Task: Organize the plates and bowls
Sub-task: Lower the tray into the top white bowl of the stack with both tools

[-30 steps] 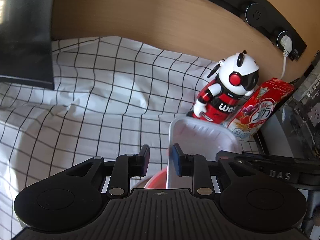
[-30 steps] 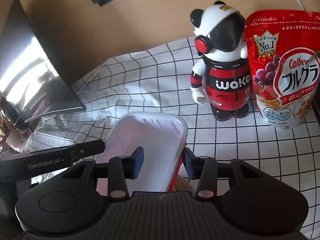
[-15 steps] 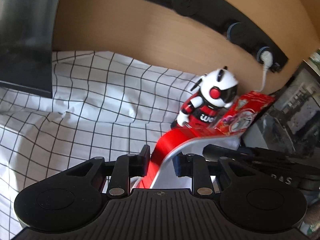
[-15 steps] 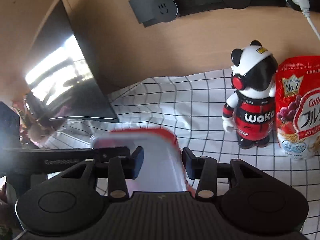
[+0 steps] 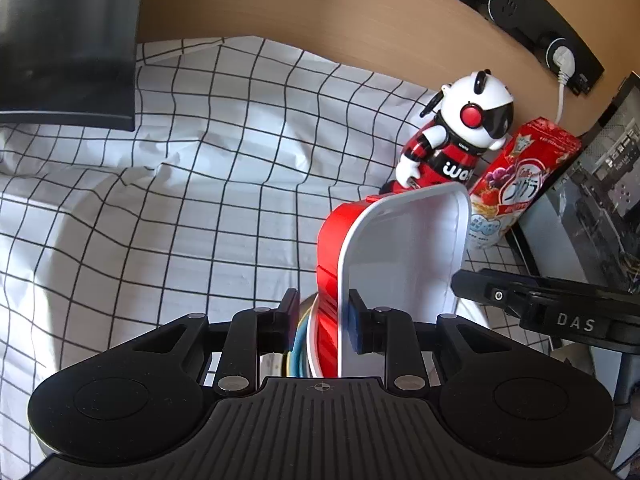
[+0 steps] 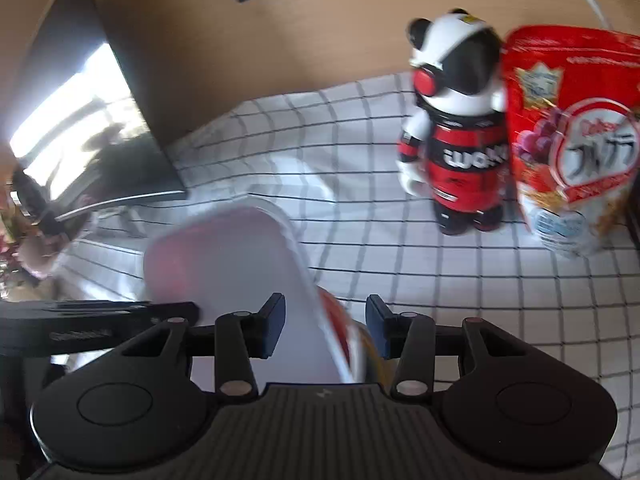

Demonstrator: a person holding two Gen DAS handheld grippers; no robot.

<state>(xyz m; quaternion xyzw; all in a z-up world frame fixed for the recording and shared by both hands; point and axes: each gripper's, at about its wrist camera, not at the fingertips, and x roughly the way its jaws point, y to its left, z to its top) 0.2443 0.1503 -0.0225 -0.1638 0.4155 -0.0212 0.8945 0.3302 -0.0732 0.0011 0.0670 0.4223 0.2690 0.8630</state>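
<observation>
Jaws on the left gripper [image 5: 323, 316] are narrowed onto the near edge of a stack of dishes, pads against the red-and-white tray [image 5: 400, 256] on one side and the rims under it on the other; right gripper [image 6: 325, 325] jaws sit a bit wider around the stack's opposite edge, but that view is blurred and I cannot tell if the pads press. Cloth [image 5: 200, 208], white with black grid, wrinkled, covers the whole surface. Tan wall [image 5: 320, 12] runs behind it, with a black socket strip [image 5: 520, 8] and a white plug [image 5: 562, 56] in it. Dark monitor [image 5: 68, 40] stands at far left on the cloth; in the right view it reflects a bright window. Another dark screen [image 5: 600, 184] stands at the right edge. Tray is rectangular, white inside, red outside, tilted up off the cloth between both grippers, its far end raised toward the toy. Under it, bowl rims [image 5: 300, 340] in blue and yellow show near the left pads. Cereal bag [image 6: 576, 132], red, stands upright against the toy's side. Panda toy [image 6: 460, 128], black-white with red body, stands beside the bag near the wall.
</observation>
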